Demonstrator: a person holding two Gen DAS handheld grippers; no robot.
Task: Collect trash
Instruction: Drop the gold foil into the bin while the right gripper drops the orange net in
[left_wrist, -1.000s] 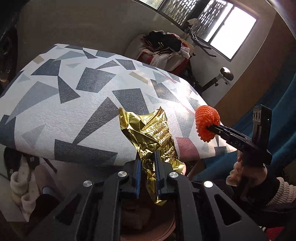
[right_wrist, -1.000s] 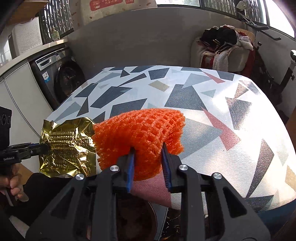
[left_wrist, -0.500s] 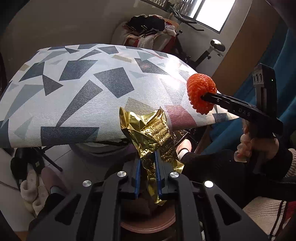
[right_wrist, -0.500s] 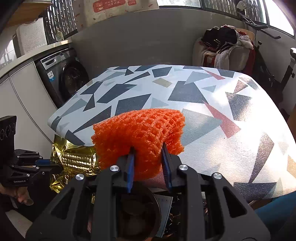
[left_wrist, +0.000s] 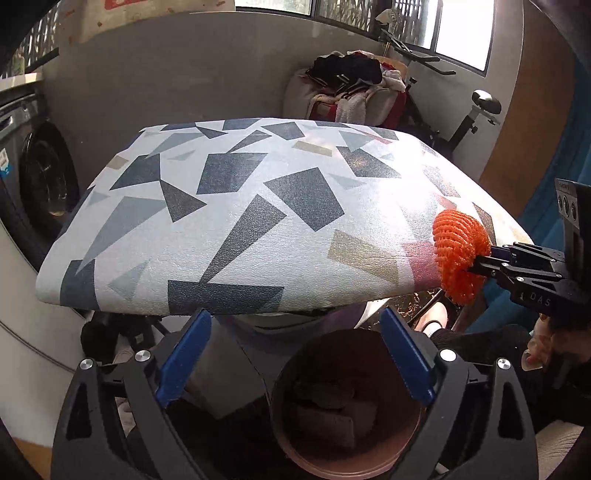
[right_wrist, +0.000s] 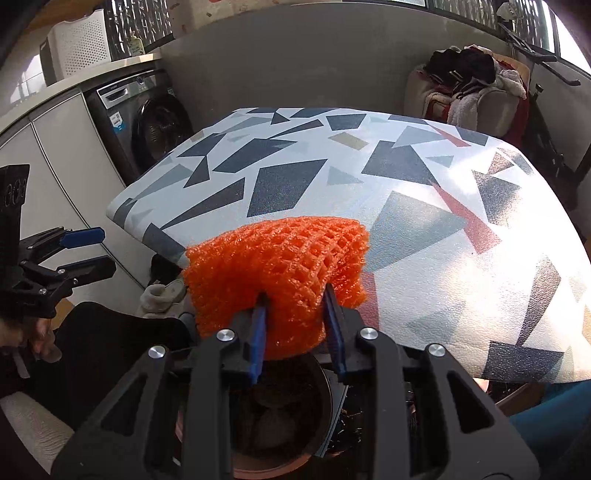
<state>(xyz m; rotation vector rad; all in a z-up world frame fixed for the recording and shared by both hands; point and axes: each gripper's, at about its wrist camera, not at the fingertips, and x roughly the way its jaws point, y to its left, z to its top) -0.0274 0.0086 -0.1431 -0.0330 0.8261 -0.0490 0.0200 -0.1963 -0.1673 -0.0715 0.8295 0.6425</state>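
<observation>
Left wrist view: left gripper (left_wrist: 295, 354) with jaws spread wide, just been opening, nothing between them; round brown bin (left_wrist: 345, 406) directly below and between the jaws, crumpled stuff dimly visible inside; patterned table (left_wrist: 240, 221) ahead of the jaws; to the right, right gripper (left_wrist: 476, 260) pinching the orange foam net (left_wrist: 458, 254) at the table's near edge

Right wrist view: right gripper (right_wrist: 295, 314) with jaws nearly together, squeezing the net (right_wrist: 277, 273), which bulges above and ahead of the pads; bin (right_wrist: 288, 406) below the jaws; left gripper (right_wrist: 83, 251) at far left, spread and holding nothing; table (right_wrist: 406, 192) beyond
</observation>
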